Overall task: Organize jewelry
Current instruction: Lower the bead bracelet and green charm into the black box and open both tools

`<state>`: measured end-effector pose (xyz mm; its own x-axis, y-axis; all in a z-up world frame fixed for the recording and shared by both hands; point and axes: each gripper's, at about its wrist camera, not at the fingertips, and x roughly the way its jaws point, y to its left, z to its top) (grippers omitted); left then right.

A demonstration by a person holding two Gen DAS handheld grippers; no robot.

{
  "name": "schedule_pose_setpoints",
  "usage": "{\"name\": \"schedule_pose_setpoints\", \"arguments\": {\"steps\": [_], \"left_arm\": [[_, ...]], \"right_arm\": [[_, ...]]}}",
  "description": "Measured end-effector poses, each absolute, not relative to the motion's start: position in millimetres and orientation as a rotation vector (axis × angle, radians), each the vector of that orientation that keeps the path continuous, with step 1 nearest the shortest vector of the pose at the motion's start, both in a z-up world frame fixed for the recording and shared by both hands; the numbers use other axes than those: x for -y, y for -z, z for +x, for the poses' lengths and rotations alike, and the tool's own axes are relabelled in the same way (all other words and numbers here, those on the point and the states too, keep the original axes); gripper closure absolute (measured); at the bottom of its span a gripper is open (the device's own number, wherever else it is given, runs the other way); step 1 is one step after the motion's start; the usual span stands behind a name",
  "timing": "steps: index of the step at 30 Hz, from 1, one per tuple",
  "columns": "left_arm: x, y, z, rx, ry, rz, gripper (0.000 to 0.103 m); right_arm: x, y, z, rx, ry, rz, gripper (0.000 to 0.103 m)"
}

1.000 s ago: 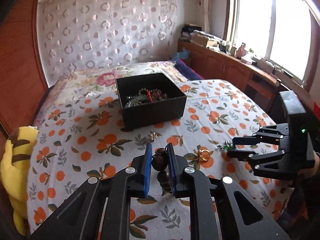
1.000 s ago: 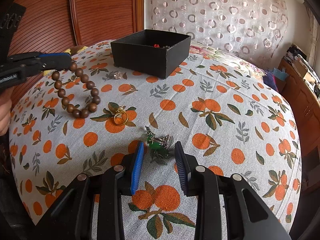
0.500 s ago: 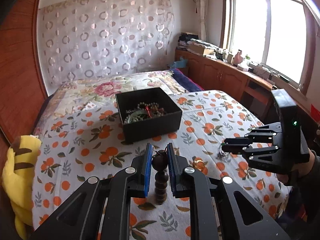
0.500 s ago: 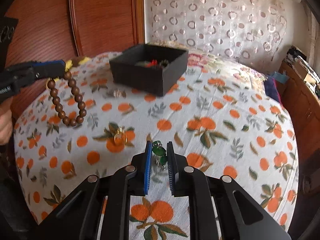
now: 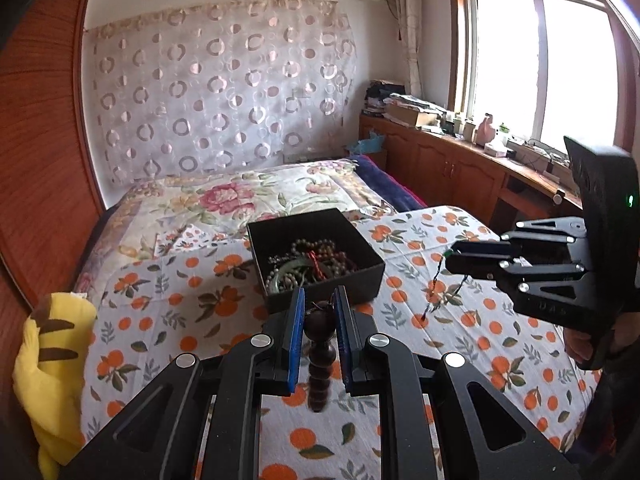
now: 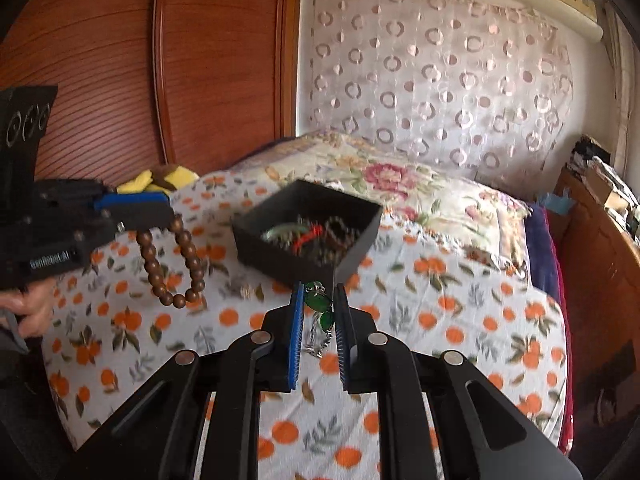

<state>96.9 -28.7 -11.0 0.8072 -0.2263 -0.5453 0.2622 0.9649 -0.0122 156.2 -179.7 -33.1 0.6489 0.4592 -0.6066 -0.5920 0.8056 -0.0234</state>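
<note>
Left wrist view: we see the left gripper (image 5: 318, 320) narrowed onto a wooden bead bracelet (image 5: 320, 354), which hangs clear above the orange-print bedspread (image 5: 168, 312), just in front of the black jewelry box (image 5: 320, 280). To the right of the box, the right gripper (image 6: 318, 312) has closed within the last second and is pinched tight on a green-stone piece with a silver chain (image 6: 320, 306), held in the air near the box's front corner. The box holds bead strands and a green bangle.
</note>
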Motion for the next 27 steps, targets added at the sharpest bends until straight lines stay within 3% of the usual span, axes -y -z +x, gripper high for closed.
{"name": "schedule_pose_setpoints", "arguments": {"steps": [27], "left_arm": [[19,-26,144,-0.530,0.230,0.074,0.089]], "right_arm": [[129,7,256,-0.627,-0.602,-0.207,0.086]]}}
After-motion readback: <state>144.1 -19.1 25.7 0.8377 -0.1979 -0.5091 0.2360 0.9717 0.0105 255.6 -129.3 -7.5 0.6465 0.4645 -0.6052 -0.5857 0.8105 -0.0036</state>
